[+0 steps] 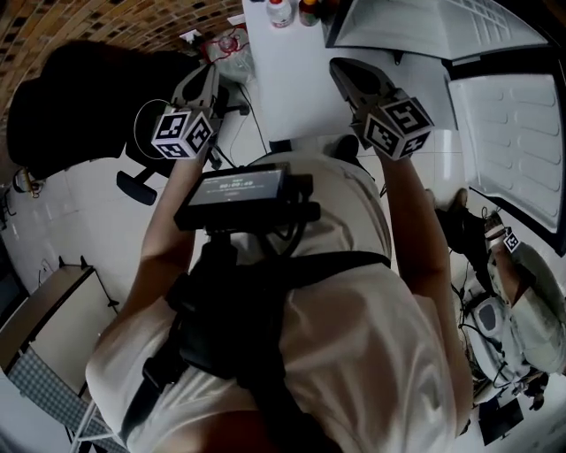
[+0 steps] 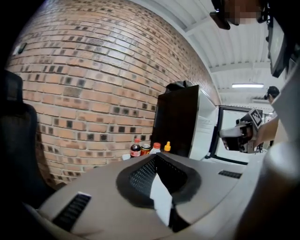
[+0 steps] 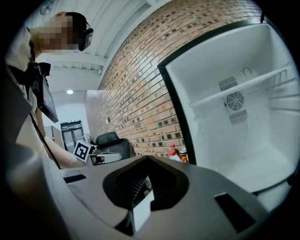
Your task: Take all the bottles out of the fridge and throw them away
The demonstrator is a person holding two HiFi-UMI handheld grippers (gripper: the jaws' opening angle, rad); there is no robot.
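Bottles [image 2: 146, 148] stand by the brick wall [image 2: 93, 84], just beside the open fridge [image 3: 234, 117]. The left gripper [image 2: 161, 197] and the right gripper [image 3: 140, 201] both have fingers pressed together, holding nothing.

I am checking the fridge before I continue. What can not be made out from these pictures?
- Small red-capped bottles: head view, cut off by the top edge; labels too small everywhere.
- White open fridge: right gripper view, lower part hidden behind the grey right gripper.
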